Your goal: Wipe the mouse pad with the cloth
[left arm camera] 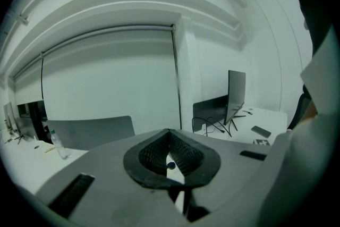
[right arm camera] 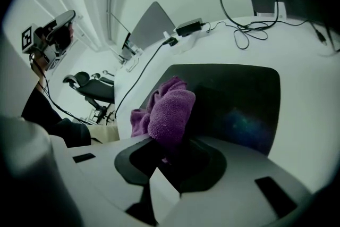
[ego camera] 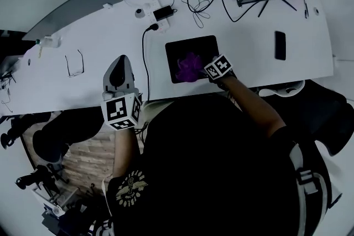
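Right tool point(right arm camera: 170, 152) is the one doing the work here. Its jaws are clamped on a bunched purple cloth point(right arm camera: 168, 108), with most of the cloth bulging out ahead of the tips. The bunch sits on the black mouse pad point(right arm camera: 241, 98), and from the head view it's over the near right part of the pad point(ego camera: 181, 46). Cloth point(ego camera: 189, 66) and right tool point(ego camera: 203, 70) are both right at the pad's near right corner.

This is the relation that matters. The bare dark surface runs away from the tool toward the far edge and off to the person's left, so I'd expect the strokes to push outward and leftward from here. The pad looks slightly wider than deep, with its longer side running along the bench point(ego camera: 249, 52). Most of it looks unwiped to me, though I can't really judge that.

The left tool point(ego camera: 119, 63) is well apart, over the bench's near edge to the left of the pad and playing no part. In its own view the left tool point(left arm camera: 170, 159) has its pads together, or as near as makes no difference, with nothing gripped. It's aimed out across the room.

As for writing, there's none I can read. The cubes on both tools carry only black-and-white square markers. The phone point(ego camera: 280, 45) lies dark, off to the right.
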Demonstrator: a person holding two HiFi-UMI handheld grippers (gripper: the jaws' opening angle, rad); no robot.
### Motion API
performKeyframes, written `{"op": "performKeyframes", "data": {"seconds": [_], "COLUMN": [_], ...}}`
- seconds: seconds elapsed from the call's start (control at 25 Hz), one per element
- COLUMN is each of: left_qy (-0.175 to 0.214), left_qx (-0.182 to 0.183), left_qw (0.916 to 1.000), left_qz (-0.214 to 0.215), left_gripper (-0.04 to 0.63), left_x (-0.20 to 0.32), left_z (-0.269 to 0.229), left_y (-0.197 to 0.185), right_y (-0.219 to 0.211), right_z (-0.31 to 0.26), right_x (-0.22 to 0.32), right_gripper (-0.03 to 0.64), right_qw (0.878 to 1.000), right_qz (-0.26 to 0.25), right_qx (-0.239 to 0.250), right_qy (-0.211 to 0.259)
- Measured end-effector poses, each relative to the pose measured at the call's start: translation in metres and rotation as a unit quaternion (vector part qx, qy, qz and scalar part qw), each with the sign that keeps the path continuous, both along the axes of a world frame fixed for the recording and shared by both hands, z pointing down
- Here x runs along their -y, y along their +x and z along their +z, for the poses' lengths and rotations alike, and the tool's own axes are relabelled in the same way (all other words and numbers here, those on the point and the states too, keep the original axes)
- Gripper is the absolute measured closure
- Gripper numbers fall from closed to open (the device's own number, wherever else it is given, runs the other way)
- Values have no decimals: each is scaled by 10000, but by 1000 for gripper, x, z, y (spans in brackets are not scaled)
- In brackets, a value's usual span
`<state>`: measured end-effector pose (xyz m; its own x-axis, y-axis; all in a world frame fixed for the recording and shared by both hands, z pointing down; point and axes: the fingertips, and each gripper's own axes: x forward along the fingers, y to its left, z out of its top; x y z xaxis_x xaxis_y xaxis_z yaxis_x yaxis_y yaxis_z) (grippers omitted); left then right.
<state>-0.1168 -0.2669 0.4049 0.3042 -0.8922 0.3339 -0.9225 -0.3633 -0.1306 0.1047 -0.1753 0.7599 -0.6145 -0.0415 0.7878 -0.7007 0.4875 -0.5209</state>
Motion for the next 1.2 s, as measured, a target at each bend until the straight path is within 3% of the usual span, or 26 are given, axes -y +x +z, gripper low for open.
{"op": "performKeyframes", "data": {"seconds": [0.48, 0.8, 0.92, 1.2], "left_qy": [16, 192, 348, 708], "left_qx": [42, -19, 1, -20], "left_qw": [9999, 9998, 9994, 9973], "left_qz": [111, 104, 23, -187], "left_gripper": [593, 594, 594, 594], "left_x": [-3, -1, -2, 0], "left_z": [-3, -11, -19, -42], "left_y": [3, 12, 12, 5], "right_y": [82, 129, 131, 112], "right_z": [1, 0, -24, -125], "right_x": [-16, -24, -17, 19], "right_gripper": [529, 528, 529, 531], "right_qw": [9952, 9896, 9874, 9712], "right_qz": [851, 997, 914, 943], "right_qx": [-488, -991, -1041, -245], "right_qy": [58, 288, 759, 2173]}}
